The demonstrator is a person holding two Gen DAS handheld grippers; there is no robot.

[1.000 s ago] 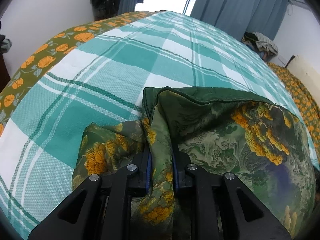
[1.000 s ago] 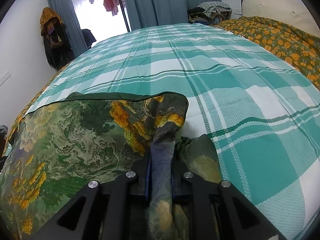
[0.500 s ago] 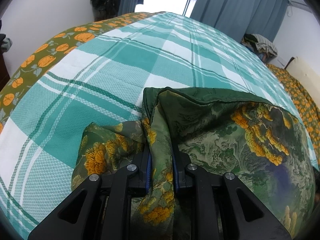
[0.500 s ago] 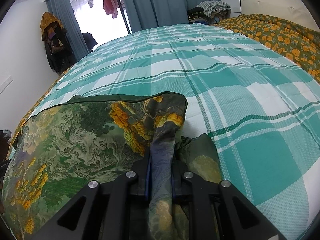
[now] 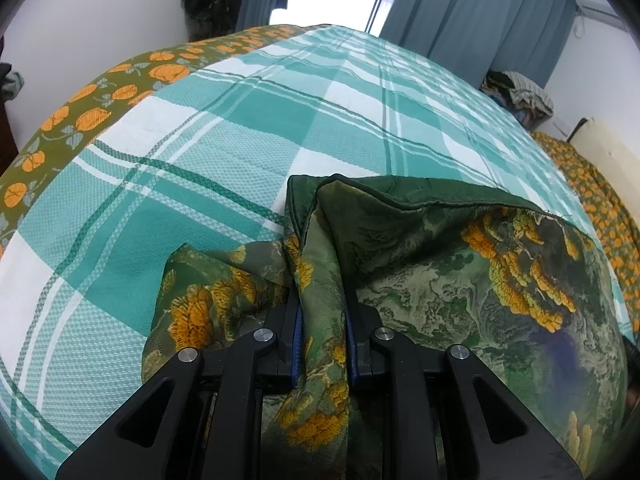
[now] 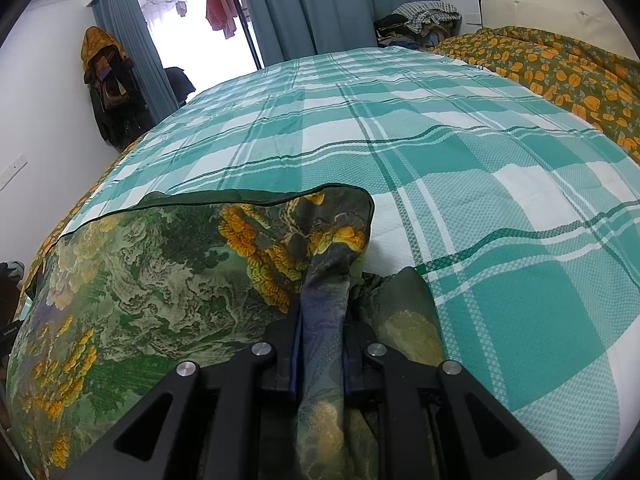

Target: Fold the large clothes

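A large green garment with yellow-orange flower print (image 5: 460, 272) is held stretched above the bed, its dark green hem as the far edge. My left gripper (image 5: 322, 312) is shut on its left corner, the cloth bunched between the jaws. My right gripper (image 6: 322, 316) is shut on the other corner of the same garment (image 6: 160, 272), which spreads to the left in the right wrist view. Loose folds hang beside each gripper. The fingertips are hidden by cloth.
The bed carries a teal and white checked sheet (image 5: 248, 132) over an orange-flowered cover (image 5: 100, 96). Blue curtains (image 6: 328, 4), a coat rack with clothes (image 6: 108, 84) and a pile of laundry (image 6: 424, 16) stand at the far end. A cream headboard (image 6: 540, 4) is at the right.
Both grippers have tilted up a little with the garment held. The grip and the cloth's shape are unchanged.
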